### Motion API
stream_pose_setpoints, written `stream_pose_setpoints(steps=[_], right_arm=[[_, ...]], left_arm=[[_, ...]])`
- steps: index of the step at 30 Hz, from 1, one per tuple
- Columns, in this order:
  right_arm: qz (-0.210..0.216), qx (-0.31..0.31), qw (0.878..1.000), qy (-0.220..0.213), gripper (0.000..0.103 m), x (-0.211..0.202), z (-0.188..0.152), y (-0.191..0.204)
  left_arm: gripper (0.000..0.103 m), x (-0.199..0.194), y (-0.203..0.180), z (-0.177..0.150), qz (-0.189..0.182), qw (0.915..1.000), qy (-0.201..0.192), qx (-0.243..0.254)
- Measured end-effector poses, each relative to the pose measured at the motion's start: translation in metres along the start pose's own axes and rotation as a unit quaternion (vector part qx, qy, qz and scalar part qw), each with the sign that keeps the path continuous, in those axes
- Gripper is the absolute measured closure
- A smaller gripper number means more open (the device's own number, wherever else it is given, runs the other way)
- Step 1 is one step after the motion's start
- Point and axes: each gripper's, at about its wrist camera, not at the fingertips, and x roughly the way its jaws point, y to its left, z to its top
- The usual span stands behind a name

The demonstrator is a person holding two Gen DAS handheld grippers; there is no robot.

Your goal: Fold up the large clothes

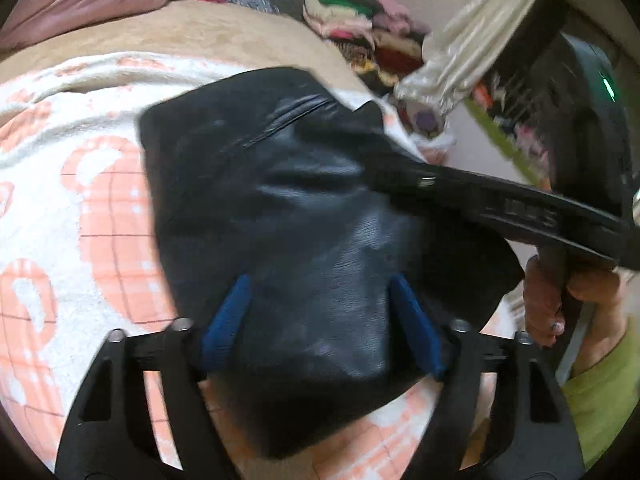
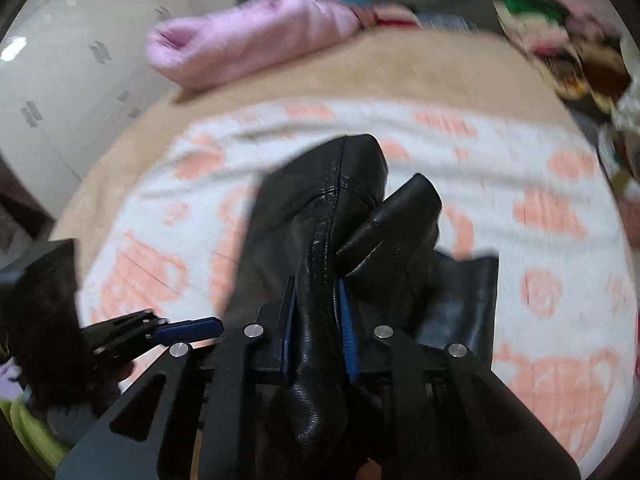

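Note:
A black leather garment (image 1: pixel 280 208) hangs above a bed covered by a white and peach blanket (image 1: pixel 80 184). My left gripper (image 1: pixel 320 308) has its blue fingers (image 1: pixel 230 312) wide apart, with a bulge of the leather between them; a grip is not clear. My right gripper (image 2: pixel 318 300) is shut on a thick fold of the black leather garment (image 2: pixel 320 216), held up over the blanket (image 2: pixel 540 220). The right gripper also shows in the left wrist view (image 1: pixel 500 204) at the garment's right edge. The left gripper's blue tip (image 2: pixel 188 328) shows at the left of the right wrist view.
A pink quilt (image 2: pixel 248 36) lies at the bed's far end on a tan sheet (image 2: pixel 400 68). A pile of mixed clothes (image 1: pixel 360 36) sits past the bed at the right. White cupboards (image 2: pixel 60 80) stand at the left. A pale cloth (image 1: pixel 472 44) hangs upper right.

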Motion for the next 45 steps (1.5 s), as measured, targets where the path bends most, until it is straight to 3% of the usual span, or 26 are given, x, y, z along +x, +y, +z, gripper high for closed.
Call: stream_pose_setpoints(steps=[3,6,8,13,17,19,20,21,23,27,31,32,34,35,36,37,38,40,45], right_arm=[[0.03,-0.015,0.998,-0.058,0.086,-0.038,0.009,0.003],[0.054,-0.006,0.993,-0.107,0.086,-0.069,-0.002,-0.025],[0.071,0.029,0.99,-0.115,0.086,-0.07,-0.017,-0.053],[0.134,0.142,0.974,-0.112,0.086,-0.047,-0.082,-0.128],[0.152,0.192,0.963,-0.111,0.084,-0.019,-0.119,-0.156],[0.149,0.21,0.96,-0.107,0.078,-0.009,-0.13,-0.163],[0.14,0.215,0.962,-0.097,0.063,-0.007,-0.13,-0.166],[0.115,0.216,0.966,-0.077,0.04,-0.006,-0.129,-0.168],[0.091,0.216,0.971,-0.05,0.017,-0.007,-0.124,-0.168],[0.069,0.293,0.952,-0.046,0.008,-0.011,-0.106,-0.189],[0.034,0.33,0.943,0.01,0.008,0.012,-0.074,-0.204],[0.032,0.326,0.945,0.016,0.011,0.015,-0.066,-0.201],[0.039,0.292,0.955,0.028,0.056,0.021,-0.047,-0.186],[0.039,0.255,0.966,0.026,0.078,0.02,-0.037,-0.171],[0.036,0.215,0.976,0.015,0.084,0.015,-0.029,-0.155],[0.05,0.171,0.984,-0.007,0.085,0.006,-0.021,-0.137],[0.081,0.155,0.984,-0.03,0.085,-0.002,-0.018,-0.128],[0.143,0.15,0.976,-0.068,0.085,-0.01,-0.02,-0.128],[0.131,0.229,0.964,-0.031,0.085,0.026,-0.061,-0.177]], left_arm=[[0.028,-0.026,0.007,0.007,0.004,0.9995,-0.028,-0.013],[0.024,-0.023,0.013,0.013,0.023,0.9994,-0.023,-0.014],[0.024,-0.006,0.02,0.013,0.026,0.9993,-0.004,-0.026],[0.023,0.044,0.025,0.0,-0.014,0.9966,0.056,-0.059],[0.015,0.064,0.019,-0.012,0.003,0.9952,0.087,-0.046],[0.015,0.069,0.016,-0.014,0.008,0.995,0.09,-0.042],[0.015,0.069,0.014,-0.013,0.01,0.995,0.091,-0.04],[0.015,0.069,0.012,-0.013,0.014,0.9952,0.09,-0.036],[0.015,0.066,0.007,-0.013,0.022,0.9957,0.086,-0.028],[0.015,0.065,0.0,-0.012,0.028,0.9958,0.085,-0.016],[0.014,0.068,-0.006,-0.015,0.026,0.9957,0.089,0.0],[0.015,0.069,-0.006,-0.014,0.027,0.9956,0.09,0.002],[0.015,0.069,-0.006,-0.012,0.027,0.9954,0.091,0.007],[0.015,0.067,-0.007,-0.01,0.03,0.9954,0.09,0.012],[0.015,0.065,-0.008,-0.008,0.033,0.9952,0.091,0.02],[0.015,0.064,-0.01,-0.007,0.031,0.9952,0.09,0.026],[0.013,0.063,-0.012,-0.005,0.033,0.995,0.089,0.03],[0.013,0.061,-0.008,-0.003,0.025,0.9956,0.087,0.024],[0.012,0.076,-0.011,-0.013,0.03,0.9927,0.107,0.047]])
